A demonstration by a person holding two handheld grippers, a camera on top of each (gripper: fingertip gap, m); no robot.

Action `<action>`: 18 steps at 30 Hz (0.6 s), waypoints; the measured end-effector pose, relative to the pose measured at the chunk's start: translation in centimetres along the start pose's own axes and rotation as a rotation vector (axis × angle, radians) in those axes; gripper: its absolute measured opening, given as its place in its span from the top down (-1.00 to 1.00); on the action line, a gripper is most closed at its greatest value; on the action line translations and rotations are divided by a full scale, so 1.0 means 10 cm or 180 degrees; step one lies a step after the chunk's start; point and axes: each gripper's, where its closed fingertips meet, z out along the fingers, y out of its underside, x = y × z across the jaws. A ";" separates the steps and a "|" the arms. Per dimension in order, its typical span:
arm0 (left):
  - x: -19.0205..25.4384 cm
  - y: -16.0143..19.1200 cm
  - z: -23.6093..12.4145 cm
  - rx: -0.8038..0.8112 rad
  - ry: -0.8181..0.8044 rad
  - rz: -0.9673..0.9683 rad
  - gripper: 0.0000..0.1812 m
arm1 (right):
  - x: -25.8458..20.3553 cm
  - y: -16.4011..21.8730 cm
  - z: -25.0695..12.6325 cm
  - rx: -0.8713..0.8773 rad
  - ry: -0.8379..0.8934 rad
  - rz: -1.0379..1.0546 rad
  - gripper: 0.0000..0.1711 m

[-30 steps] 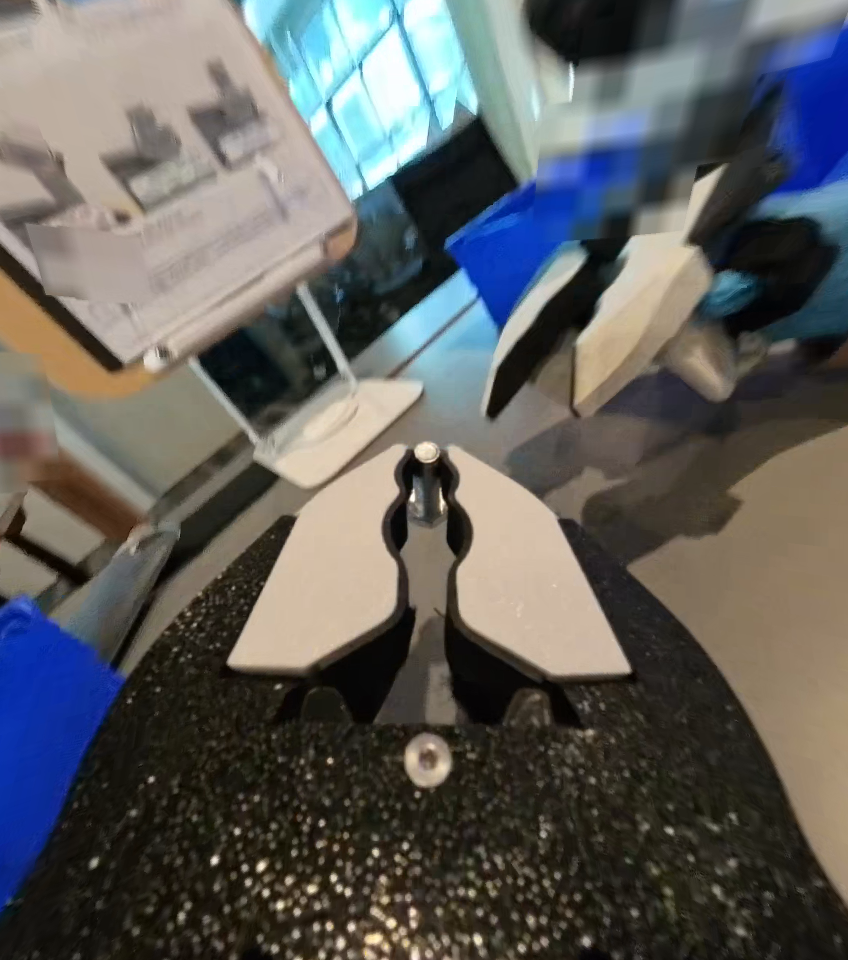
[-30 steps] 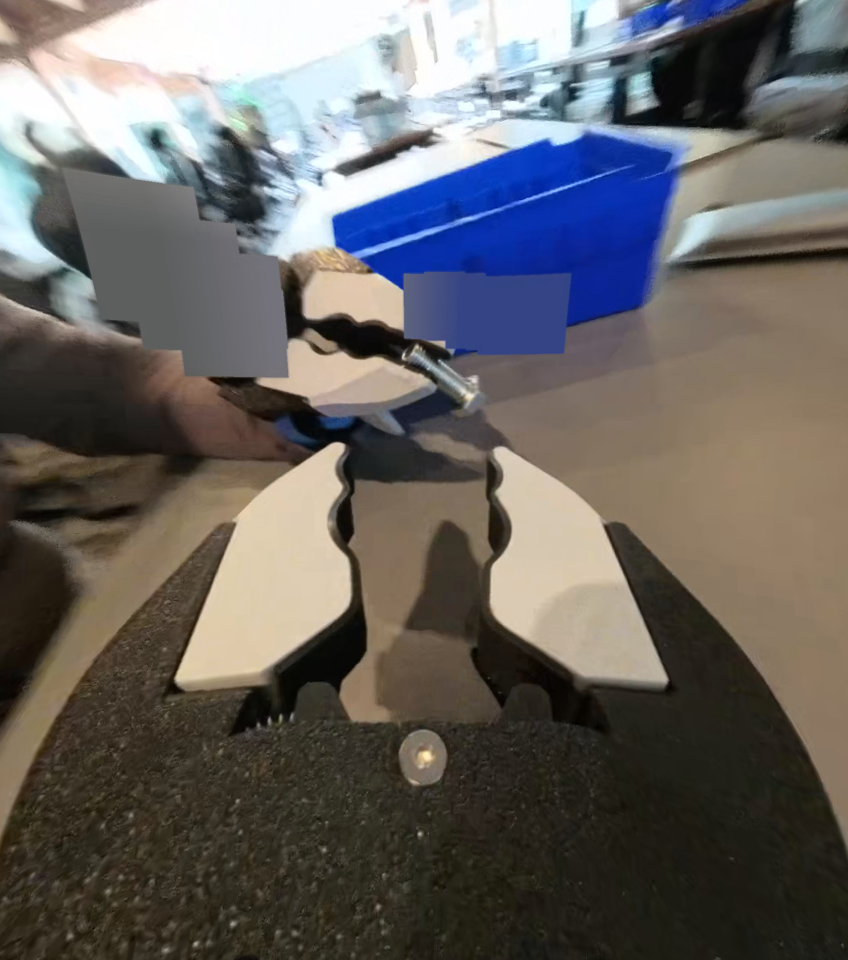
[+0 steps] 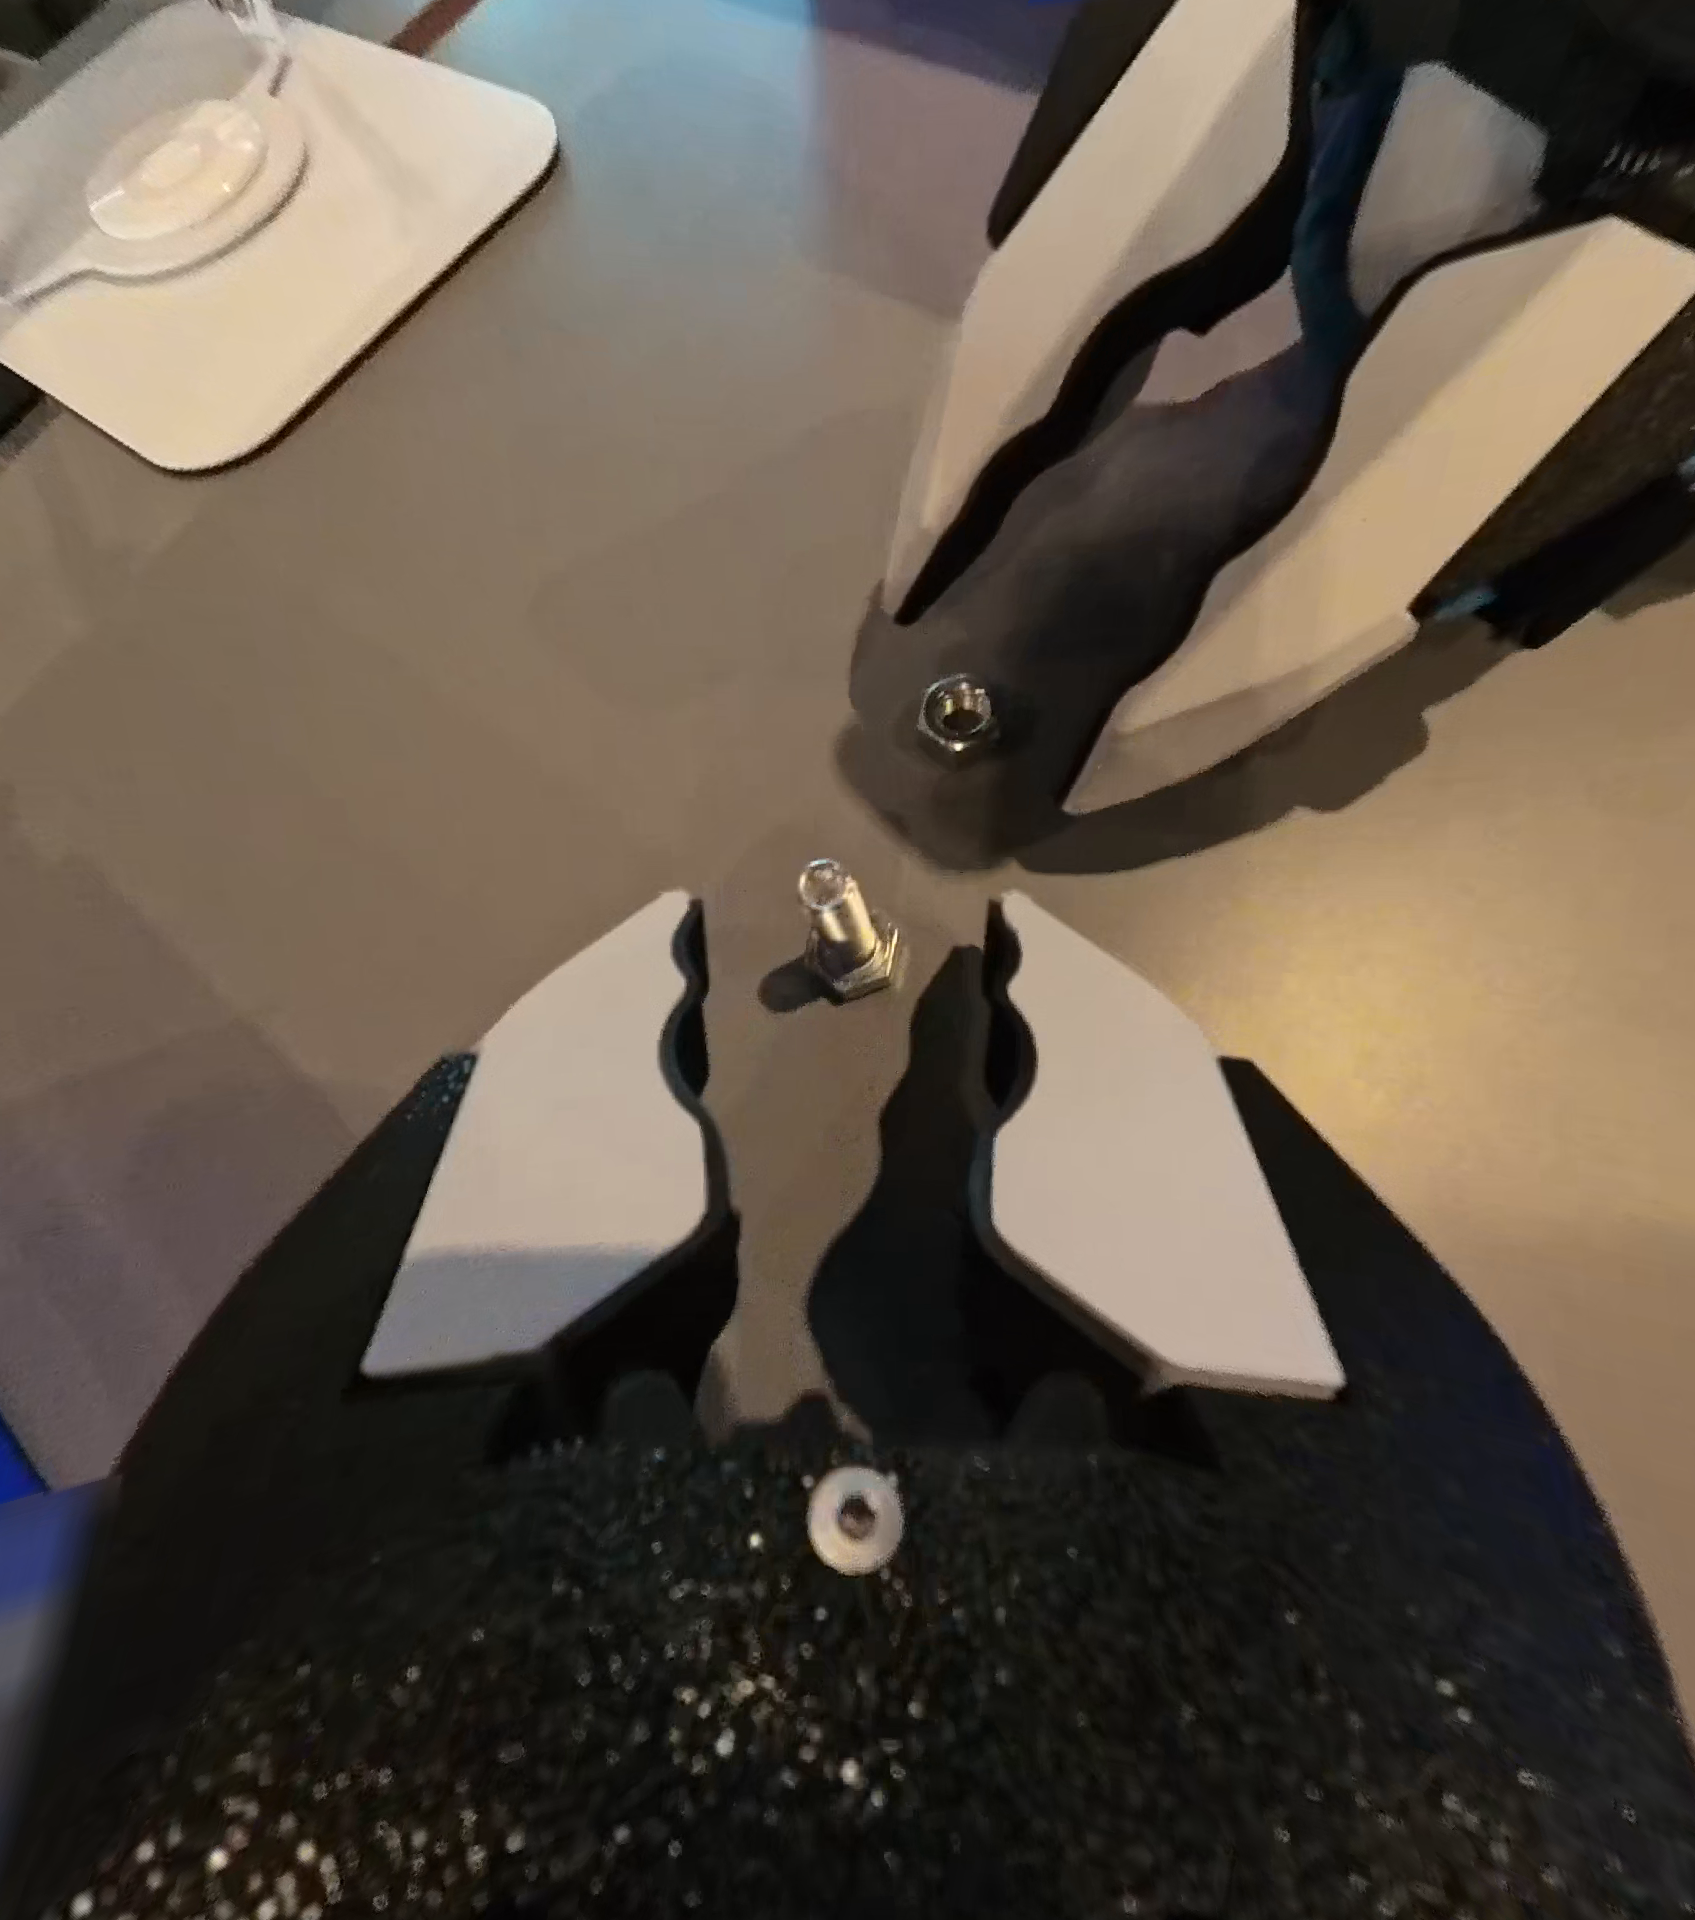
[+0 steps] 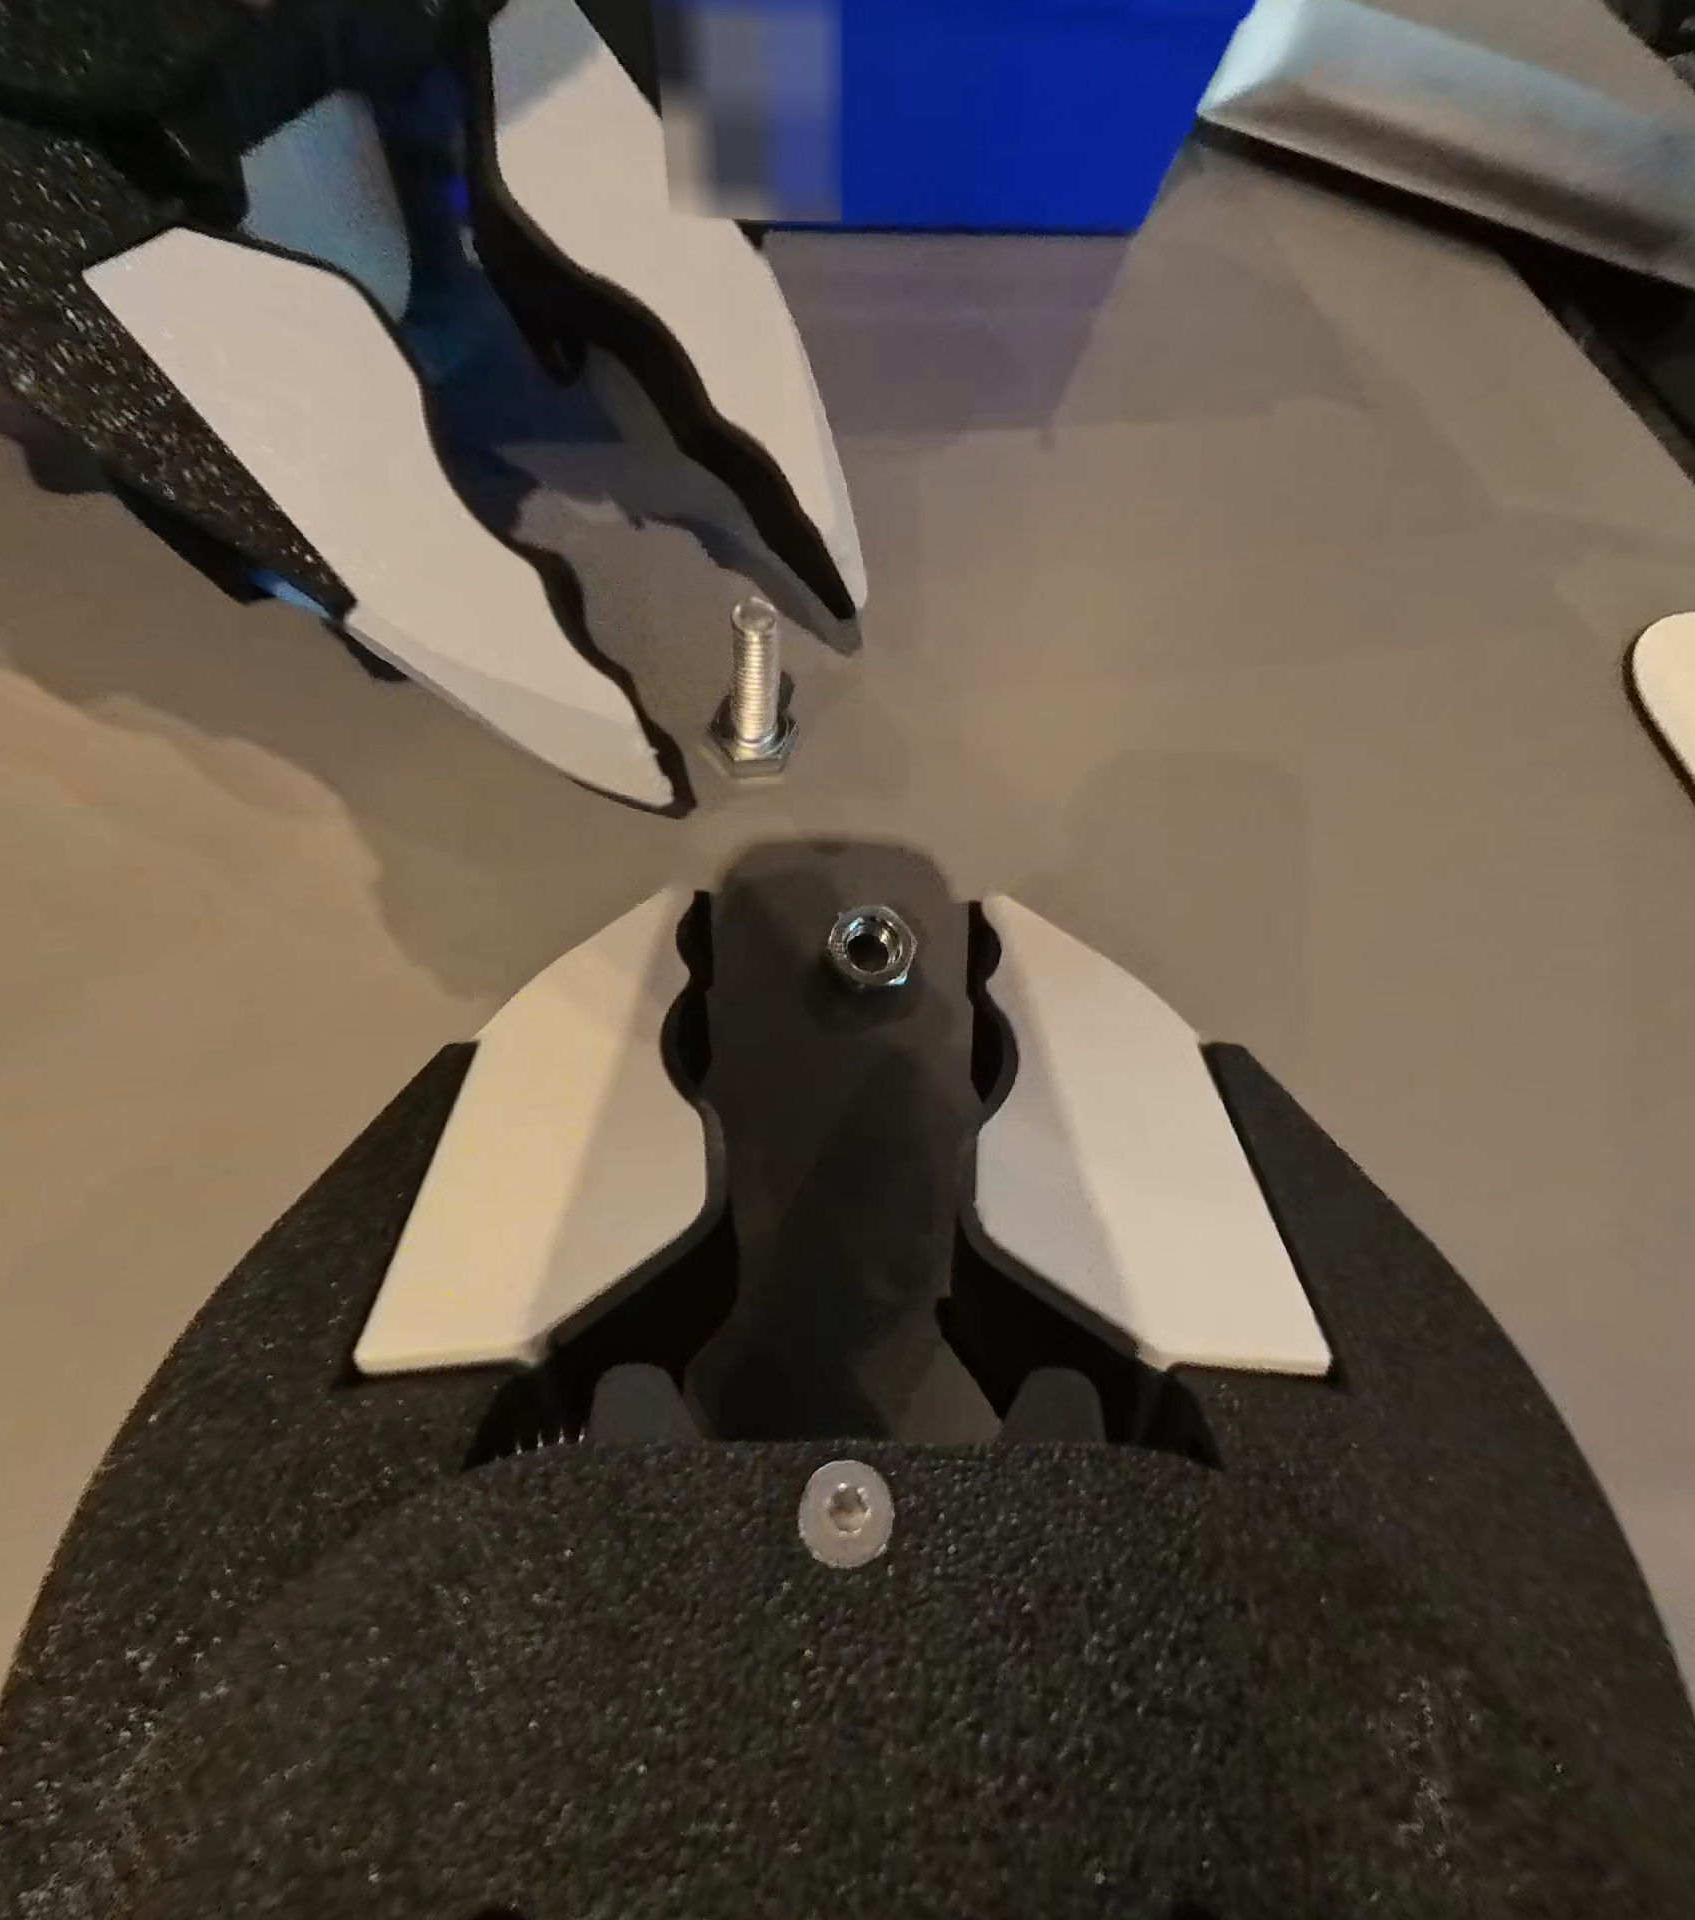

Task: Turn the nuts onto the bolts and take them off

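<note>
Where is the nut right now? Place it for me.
The nut lies flat on the grey table, between the open right gripper's fingertips, just short of the upright bolt.

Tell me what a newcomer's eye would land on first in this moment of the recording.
Most striking is the small silver hex-head bolt standing head-down, threads up, on the grey table, between the open white fingertips of the left gripper. Just beyond it lies a silver hex nut, flat on the table in the shadow between the open fingers of the right gripper. Neither part is held.
</note>
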 end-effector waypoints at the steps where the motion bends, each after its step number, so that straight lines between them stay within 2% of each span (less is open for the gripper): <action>1: -0.01 0.01 -0.02 -0.0034 0.0011 0.0008 0.44 | 0.00 0.02 0.00 -0.0021 -0.0018 0.0024 0.45; 7: -0.02 0.11 -0.05 -0.0207 0.0252 -0.0012 0.56 | 0.00 0.08 0.04 -0.0114 -0.0126 0.0237 0.46; 11: -0.04 0.16 -0.05 -0.0268 0.0235 0.0054 0.67 | 0.03 0.10 0.04 -0.0133 -0.0139 0.0372 0.47; 18: -0.01 0.16 0.00 -0.0261 0.0284 0.0013 0.65 | 0.03 0.11 0.05 -0.0177 -0.0155 0.0413 0.52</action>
